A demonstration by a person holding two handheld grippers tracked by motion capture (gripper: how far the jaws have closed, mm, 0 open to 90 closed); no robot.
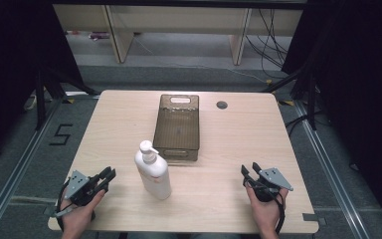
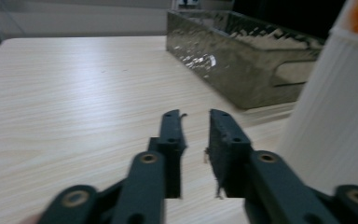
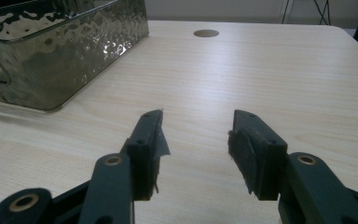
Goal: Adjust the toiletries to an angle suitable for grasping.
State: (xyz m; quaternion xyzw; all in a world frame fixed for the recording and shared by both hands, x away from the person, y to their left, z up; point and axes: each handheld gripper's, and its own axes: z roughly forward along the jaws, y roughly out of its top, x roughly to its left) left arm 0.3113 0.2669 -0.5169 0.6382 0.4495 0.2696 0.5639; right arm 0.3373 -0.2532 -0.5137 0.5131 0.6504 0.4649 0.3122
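evenly lit from overhead, dim and black at the sides. glare spots on the tinted bin [image 2: 242, 65]. soft shadows on the table [image 1: 238, 144]. bottle [image 2: 335, 107] blurred close up.

A single mark can be read: a black "5" [image 1: 60, 134] is set on the grey floor [image 1: 25, 164] to the left of the surface, seen in the high view. It appears to be made of strips of dark tape, though this cannot be told for certain. No lettering can be made out on the bottle [image 1: 153, 172], whose face is blurred in the left gripper view.
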